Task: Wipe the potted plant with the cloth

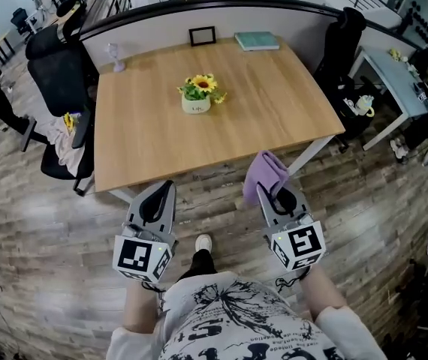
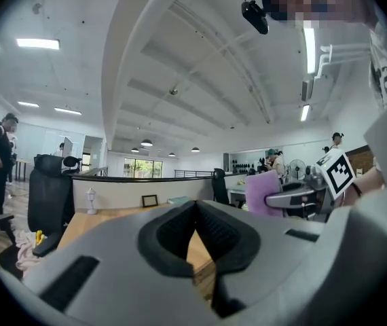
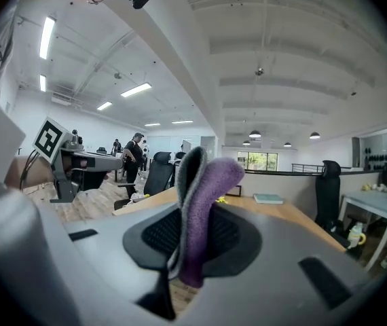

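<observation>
A small potted plant [image 1: 197, 94] with yellow sunflowers in a cream pot stands near the middle of the wooden table [image 1: 259, 118]. My right gripper [image 1: 275, 196] is shut on a purple cloth [image 1: 263, 175], which sticks up folded between its jaws; in the right gripper view the cloth [image 3: 200, 209] hides most of the plant. My left gripper [image 1: 159, 193] is shut with nothing in it, jaws meeting in the left gripper view [image 2: 195, 240]. Both grippers hover just short of the table's near edge, well away from the plant.
A black picture frame [image 1: 202, 35] and a teal book [image 1: 257, 41] lie at the table's far edge, a small lamp figure [image 1: 116, 58] at its far left corner. Black office chairs [image 1: 58, 81] stand left, another chair [image 1: 347, 32] and a desk right.
</observation>
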A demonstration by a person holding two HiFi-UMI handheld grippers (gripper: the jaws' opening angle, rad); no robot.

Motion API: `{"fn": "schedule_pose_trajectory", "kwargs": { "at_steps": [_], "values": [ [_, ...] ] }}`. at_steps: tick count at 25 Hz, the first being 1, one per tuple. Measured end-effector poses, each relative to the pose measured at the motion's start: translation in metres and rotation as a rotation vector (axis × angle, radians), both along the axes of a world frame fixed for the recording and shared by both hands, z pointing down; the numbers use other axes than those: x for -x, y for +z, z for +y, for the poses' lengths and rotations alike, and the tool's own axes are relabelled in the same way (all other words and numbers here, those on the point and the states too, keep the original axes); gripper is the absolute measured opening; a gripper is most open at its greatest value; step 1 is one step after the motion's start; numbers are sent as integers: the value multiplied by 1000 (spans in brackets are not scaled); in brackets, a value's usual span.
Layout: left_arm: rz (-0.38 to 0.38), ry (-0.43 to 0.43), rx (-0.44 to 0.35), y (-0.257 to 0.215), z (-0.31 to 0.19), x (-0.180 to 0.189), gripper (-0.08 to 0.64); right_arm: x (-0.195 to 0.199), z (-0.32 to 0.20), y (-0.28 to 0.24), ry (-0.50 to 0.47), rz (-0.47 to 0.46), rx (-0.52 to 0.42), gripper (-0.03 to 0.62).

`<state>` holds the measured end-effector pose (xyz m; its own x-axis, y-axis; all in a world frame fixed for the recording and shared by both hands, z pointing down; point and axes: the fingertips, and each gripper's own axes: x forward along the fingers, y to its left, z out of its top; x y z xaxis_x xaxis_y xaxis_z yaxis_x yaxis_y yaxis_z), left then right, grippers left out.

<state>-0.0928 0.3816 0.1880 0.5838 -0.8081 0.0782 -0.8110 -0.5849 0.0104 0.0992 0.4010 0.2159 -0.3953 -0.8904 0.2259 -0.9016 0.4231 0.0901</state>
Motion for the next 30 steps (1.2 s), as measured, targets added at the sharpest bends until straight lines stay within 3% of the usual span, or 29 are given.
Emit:
{"fn": "schedule_pose_trajectory", "kwargs": {
  "at_steps": [7,13,30],
  "values": [
    [2,0,9,1,-112,36,3,32,-114,2,25,-10,19,71],
    [1,8,49,17,-171,43,3,37,-172,18,38,-8,67,72],
    [-82,-37,214,112,-334,-11,3,-23,-371,97,-24,73,202,72]
  ]
}}
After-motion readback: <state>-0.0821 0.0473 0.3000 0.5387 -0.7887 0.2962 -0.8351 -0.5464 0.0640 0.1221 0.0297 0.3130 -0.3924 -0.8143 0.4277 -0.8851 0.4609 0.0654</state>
